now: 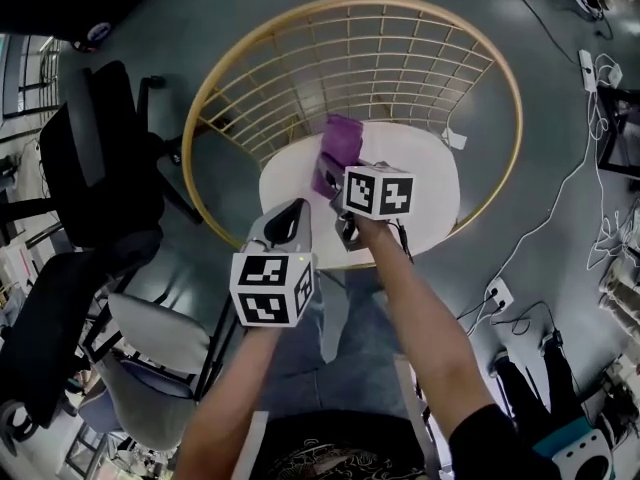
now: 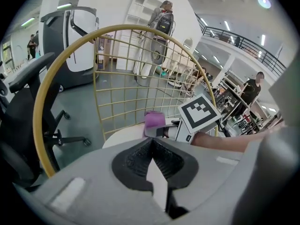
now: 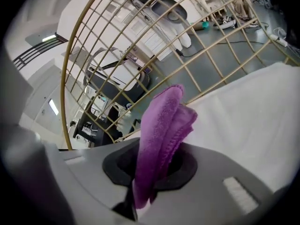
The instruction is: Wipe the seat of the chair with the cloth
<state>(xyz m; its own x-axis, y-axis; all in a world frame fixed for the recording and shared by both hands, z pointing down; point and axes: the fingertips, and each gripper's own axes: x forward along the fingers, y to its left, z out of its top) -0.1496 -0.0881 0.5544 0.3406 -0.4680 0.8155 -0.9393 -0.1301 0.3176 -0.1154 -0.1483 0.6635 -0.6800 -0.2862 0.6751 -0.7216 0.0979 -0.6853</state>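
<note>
The near edge of the round white seat (image 1: 425,203) is covered by both claws and a forearm, and whether the cloth touches it cannot be told. One folded purple fleecy cloth (image 3: 161,130), one gold wire-backed chair (image 1: 350,38), two claws. The right claw (image 3: 152,175) is clamped on the cloth's lower end — the rest stands free over the seat's rear. The left claw (image 2: 151,142) is pressed together, empty — near the seat's front edge.
</note>
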